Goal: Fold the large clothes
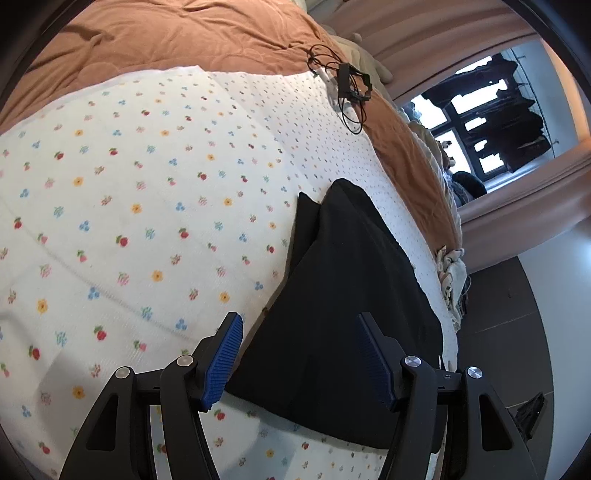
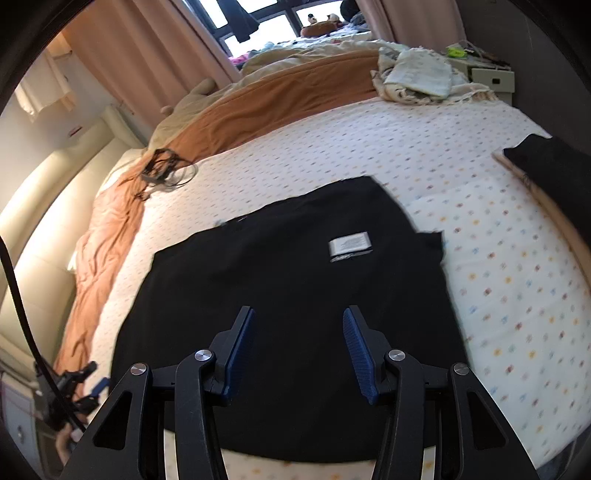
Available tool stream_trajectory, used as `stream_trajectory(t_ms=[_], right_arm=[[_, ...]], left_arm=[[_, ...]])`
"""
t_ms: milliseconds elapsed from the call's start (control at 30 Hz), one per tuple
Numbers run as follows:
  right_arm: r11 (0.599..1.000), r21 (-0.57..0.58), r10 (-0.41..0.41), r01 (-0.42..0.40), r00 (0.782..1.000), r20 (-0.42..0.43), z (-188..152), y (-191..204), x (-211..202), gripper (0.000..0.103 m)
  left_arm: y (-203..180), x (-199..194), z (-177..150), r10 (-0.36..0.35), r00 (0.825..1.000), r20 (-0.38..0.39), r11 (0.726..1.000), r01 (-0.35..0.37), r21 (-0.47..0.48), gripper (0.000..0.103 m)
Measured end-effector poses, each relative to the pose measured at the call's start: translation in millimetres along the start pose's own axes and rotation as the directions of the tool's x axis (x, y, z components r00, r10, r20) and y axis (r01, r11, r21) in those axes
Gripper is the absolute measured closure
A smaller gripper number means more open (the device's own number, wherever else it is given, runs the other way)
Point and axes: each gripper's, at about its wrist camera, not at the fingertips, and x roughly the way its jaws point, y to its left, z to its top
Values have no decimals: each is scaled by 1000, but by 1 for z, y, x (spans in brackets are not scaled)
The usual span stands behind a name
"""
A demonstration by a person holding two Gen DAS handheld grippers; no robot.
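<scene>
— Where's the garment from where you stand?

— The black garment (image 2: 295, 295) lies flat on the flowered bedsheet (image 2: 498, 277), filling the lower middle of the right wrist view. A white label (image 2: 350, 245) shows on its upper right part. In the left wrist view the same black garment (image 1: 351, 295) runs up from the bottom centre towards the right.

— And the two tools?

— The right gripper (image 2: 299, 350) hangs over the cloth with its blue fingers (image 2: 360, 354) apart and nothing between them. The left gripper (image 1: 299, 358) is the same: fingers (image 1: 223, 358) spread, the dark cloth seen through the gap, not pinched.

— Anything lying about that might get in the way?

— A black strap with a tangle of cable (image 1: 347, 92) sits on the sheet's far edge, upper right of centre in the left view, well apart from the garment. The orange blanket (image 1: 166, 33) is bunched along the top of that view. In the right view a heap of pale folded laundry (image 2: 421, 74) rests at the upper right of the bed, and a second dark piece of cloth (image 2: 554, 173) lies at the right edge, apart from the main garment. Curtains (image 2: 147, 55) and a window (image 2: 266, 18) stand behind. At the lower left, off the bed, is some black clamp-like gear (image 2: 70, 387) with a cable; I can't tell what it is.
</scene>
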Motion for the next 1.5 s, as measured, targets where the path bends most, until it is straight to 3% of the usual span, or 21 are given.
stream_trajectory(t_ms=[333, 533, 633, 800, 900, 967, 1033, 1233, 1500], right_arm=[[993, -115, -28, 8, 985, -170, -47, 68, 45, 54], [984, -176, -19, -23, 972, -234, -72, 93, 61, 54], [986, -165, -20, -26, 961, -276, -81, 96, 68, 54], [987, -160, -29, -24, 946, -322, -94, 102, 78, 54], [986, -169, -64, 6, 939, -337, -100, 104, 88, 54], [985, -173, -85, 25, 933, -351, -103, 105, 95, 54], [979, -198, -109, 39, 928, -357, -105, 108, 102, 54], [961, -262, -170, 83, 929, -328, -96, 117, 117, 60], [954, -279, -194, 109, 934, -300, -48, 115, 151, 69]], left_arm=[[26, -18, -31, -37, 999, 22, 989, 40, -141, 41], [22, -2, -37, -15, 1000, -23, 991, 11, -135, 48], [14, 10, -31, 20, 999, -40, 995, -24, -101, 54], [8, 31, -22, 35, 997, -70, 997, -40, -70, 56], [9, 39, -16, 15, 997, -77, 997, -21, -78, 62], [11, 43, -17, 7, 996, -84, 996, -14, -84, 76], [11, 41, -18, -4, 997, -76, 997, -2, -83, 83], [3, 33, -19, -11, 999, -44, 997, 7, -82, 86], [2, 36, -17, -1, 999, -44, 994, -4, -108, 86]])
